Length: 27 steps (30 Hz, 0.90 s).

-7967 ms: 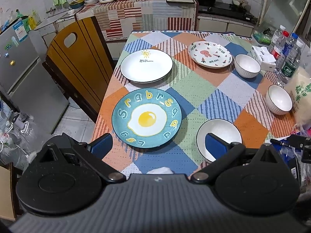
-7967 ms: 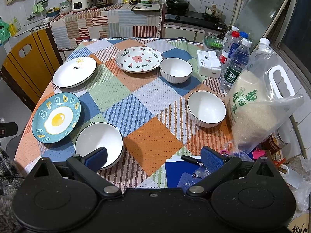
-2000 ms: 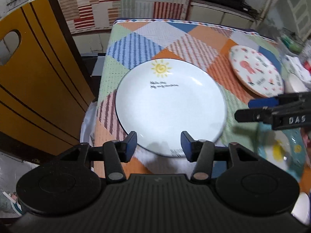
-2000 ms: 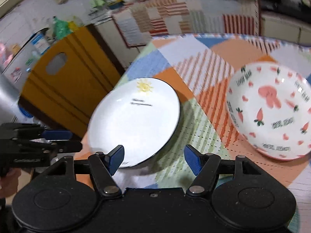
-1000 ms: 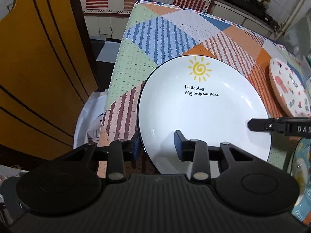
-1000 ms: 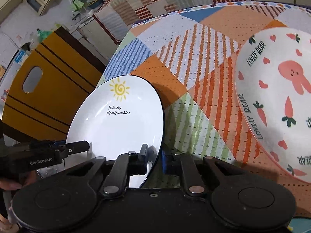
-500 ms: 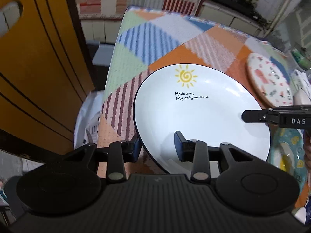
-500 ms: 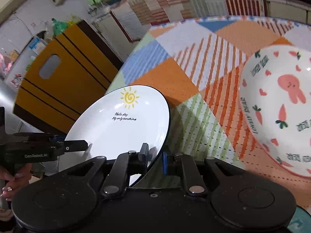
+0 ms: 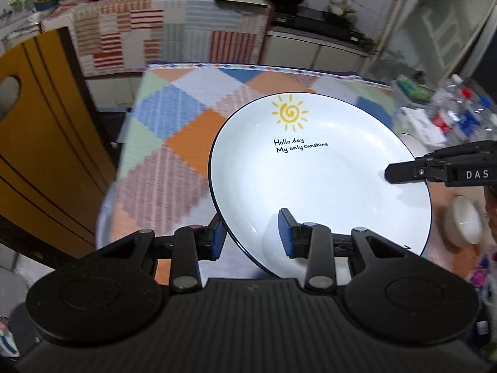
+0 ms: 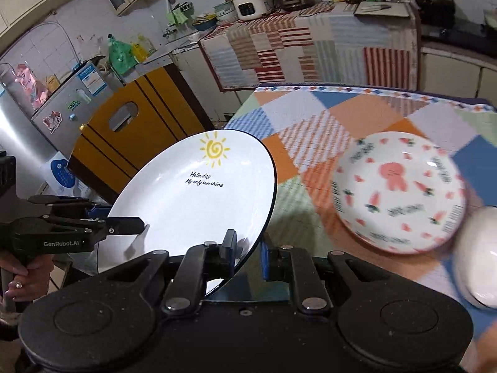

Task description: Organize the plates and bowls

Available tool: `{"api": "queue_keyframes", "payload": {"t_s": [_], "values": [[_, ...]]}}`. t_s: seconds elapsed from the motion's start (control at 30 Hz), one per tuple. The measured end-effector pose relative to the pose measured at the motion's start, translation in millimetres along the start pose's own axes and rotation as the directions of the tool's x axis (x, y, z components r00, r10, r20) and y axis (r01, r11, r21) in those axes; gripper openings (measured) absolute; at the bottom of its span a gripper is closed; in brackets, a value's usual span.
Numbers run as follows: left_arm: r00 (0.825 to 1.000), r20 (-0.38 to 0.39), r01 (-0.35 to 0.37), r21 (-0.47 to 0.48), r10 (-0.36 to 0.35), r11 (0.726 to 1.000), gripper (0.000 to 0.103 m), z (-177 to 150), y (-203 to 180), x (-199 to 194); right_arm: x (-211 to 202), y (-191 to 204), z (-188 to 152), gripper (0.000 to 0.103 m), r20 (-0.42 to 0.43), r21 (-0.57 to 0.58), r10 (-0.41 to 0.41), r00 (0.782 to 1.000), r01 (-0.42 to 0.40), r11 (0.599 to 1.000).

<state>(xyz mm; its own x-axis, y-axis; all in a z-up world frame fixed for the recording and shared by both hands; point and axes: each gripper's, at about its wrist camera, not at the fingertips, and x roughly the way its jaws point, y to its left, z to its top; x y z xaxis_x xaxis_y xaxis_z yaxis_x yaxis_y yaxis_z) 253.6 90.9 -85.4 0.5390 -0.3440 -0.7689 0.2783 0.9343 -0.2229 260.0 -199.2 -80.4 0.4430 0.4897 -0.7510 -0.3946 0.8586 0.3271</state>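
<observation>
Your left gripper (image 9: pixel 250 236) is clamped on the near rim of the white sun plate (image 9: pixel 320 180), one pad under the edge and one on its face. Your right gripper (image 10: pixel 248 256) is pinched on the opposite rim of that plate (image 10: pixel 192 205), so the plate hangs between your two hands, clear of the checked tablecloth (image 9: pixel 174 143) and tipped at an angle.

To carry it well, keep both hands at the same height and the same spacing, so neither grip twists or pulls the rim out of the other. Level the plate before lowering it. It is probably meant to go onto another plate as a stack; lower it flat and centred, and loosen only once it rests.

The sun plate is empty, showing only a yellow sun and two lines of printed text. To its right on the cloth lies the rabbit-and-carrot plate (image 10: pixel 400 192), also empty. A white bowl (image 10: pixel 478 255) sits just beyond it at the picture's edge, blurred; its contents cannot be made out.
</observation>
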Motion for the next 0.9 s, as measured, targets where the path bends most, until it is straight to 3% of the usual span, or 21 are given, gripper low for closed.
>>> {"api": "queue_keyframes", "payload": {"t_s": [0.27, 0.4, 0.63, 0.9], "values": [[0.996, -0.047, 0.077, 0.057, -0.075, 0.995, 0.034, -13.2, -53.6, 6.7, -58.9, -21.0, -43.2, 0.020, 0.019, 0.022, -0.070, 0.997, 0.069, 0.997], [0.995, -0.073, 0.079, 0.087, -0.073, 0.993, 0.034, -21.4, -75.7, 19.9, -70.9, -35.6, -71.7, 0.021, 0.026, 0.069, -0.084, 0.996, 0.082, 0.994], [0.990, -0.128, 0.075, 0.096, -0.063, 0.992, 0.034, -34.8, -99.6, 53.6, -70.0, -62.6, -119.4, 0.021, 0.020, 0.158, -0.101, 0.995, 0.097, 0.983], [0.980, -0.190, 0.070, 0.093, -0.052, 0.993, 0.034, -45.5, -107.6, 87.8, -52.6, -84.7, -138.1, 0.021, -0.012, 0.198, -0.116, 0.993, 0.116, 0.973]]}}
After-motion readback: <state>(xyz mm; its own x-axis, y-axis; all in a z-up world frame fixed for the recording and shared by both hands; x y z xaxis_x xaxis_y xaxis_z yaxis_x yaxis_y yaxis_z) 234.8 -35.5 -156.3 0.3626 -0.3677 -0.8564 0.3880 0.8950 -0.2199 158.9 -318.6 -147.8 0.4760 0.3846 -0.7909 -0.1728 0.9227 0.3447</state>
